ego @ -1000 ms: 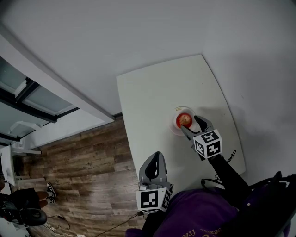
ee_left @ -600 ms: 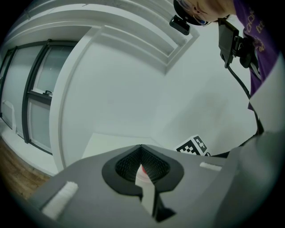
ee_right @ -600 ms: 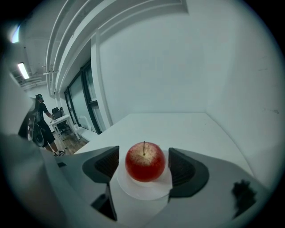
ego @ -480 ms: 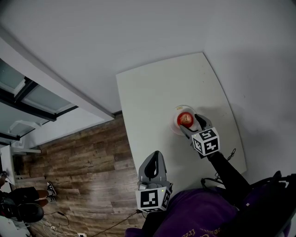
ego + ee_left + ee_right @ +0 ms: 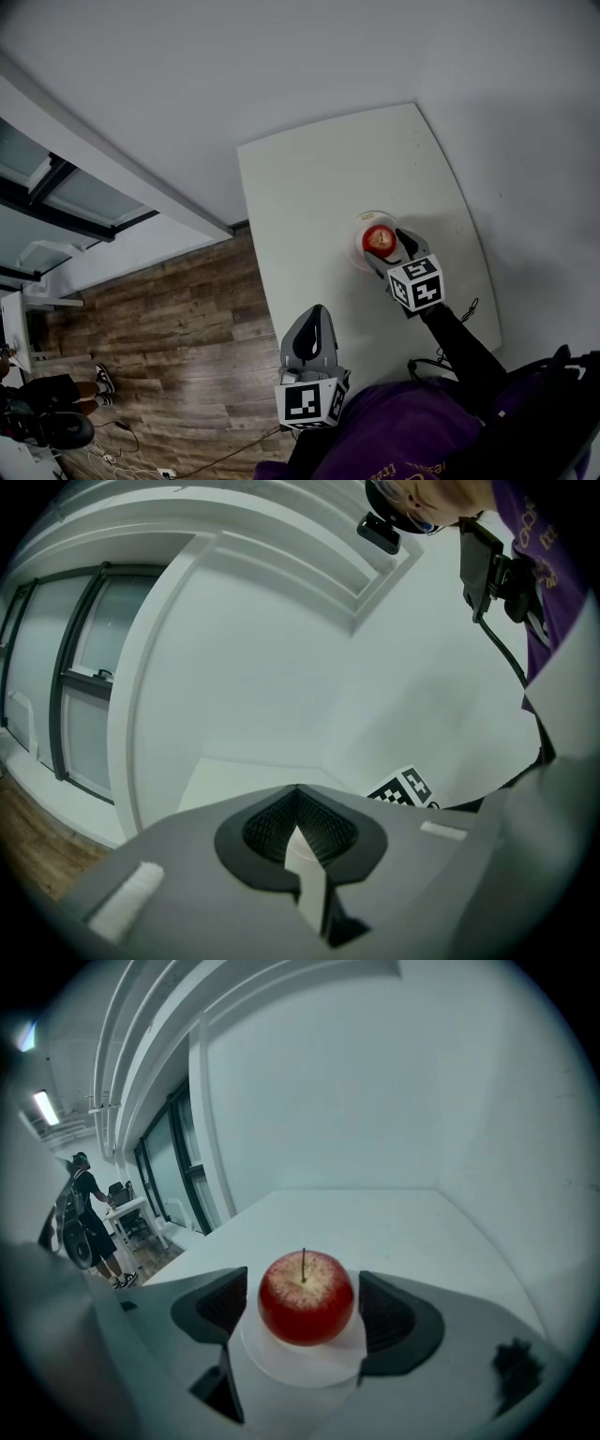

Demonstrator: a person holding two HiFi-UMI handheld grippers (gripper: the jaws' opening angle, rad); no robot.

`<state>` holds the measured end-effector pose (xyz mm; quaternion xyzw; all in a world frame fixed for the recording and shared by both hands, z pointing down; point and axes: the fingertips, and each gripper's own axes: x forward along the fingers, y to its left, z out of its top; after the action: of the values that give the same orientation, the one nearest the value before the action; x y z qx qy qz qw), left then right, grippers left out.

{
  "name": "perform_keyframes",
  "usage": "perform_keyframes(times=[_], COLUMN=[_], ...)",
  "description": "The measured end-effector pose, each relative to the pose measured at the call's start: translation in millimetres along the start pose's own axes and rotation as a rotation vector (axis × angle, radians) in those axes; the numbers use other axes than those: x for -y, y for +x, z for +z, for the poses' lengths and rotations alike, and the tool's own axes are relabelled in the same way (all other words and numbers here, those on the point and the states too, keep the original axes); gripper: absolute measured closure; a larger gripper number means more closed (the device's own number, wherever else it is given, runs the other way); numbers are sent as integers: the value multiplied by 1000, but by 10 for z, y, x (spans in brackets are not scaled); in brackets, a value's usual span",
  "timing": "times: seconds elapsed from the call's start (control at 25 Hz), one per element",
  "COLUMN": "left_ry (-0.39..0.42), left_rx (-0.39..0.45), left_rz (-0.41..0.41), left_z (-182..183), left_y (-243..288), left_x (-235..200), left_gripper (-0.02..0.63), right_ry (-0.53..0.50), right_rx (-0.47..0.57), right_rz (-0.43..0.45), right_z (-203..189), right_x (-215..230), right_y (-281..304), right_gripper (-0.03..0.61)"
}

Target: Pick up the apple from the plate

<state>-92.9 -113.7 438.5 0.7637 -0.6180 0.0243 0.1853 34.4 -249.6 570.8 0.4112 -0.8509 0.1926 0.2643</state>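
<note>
The right gripper (image 5: 305, 1314) has its 2 jaws spread wide and opening, 1 on each side of the apple (image 5: 306, 1296), with a thin gap at each pad, so it grips nothing. The apple stands stem up on a small white plate (image 5: 300, 1365) between the jaw tips, on the white table (image 5: 319, 178). The left gripper (image 5: 298, 829) hangs well behind, jaws closed together and empty.

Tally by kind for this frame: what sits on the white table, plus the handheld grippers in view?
Apple: 1, red, on the plate
Plate: 1, white
Grippers: 2, the left gripper shut and empty, the right gripper with jaws opening on either side of the apple, clear of it
Total: 4
</note>
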Motion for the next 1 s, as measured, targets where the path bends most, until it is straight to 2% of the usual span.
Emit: perform_keyframes(times=[0.44, 1.0], left_ry=[-2, 5], left_rx=[-5, -3], left_rz=[39, 32], left_z=[18, -7], left_y=[-10, -45], left_x=[-126, -139], left_gripper=[607, 607], right_ry=[5, 32], right_rx=[-35, -41], right_rz=[1, -3], right_z=[-46, -82], right_x=[5, 35], right_y=[84, 104], right_gripper=[221, 222])
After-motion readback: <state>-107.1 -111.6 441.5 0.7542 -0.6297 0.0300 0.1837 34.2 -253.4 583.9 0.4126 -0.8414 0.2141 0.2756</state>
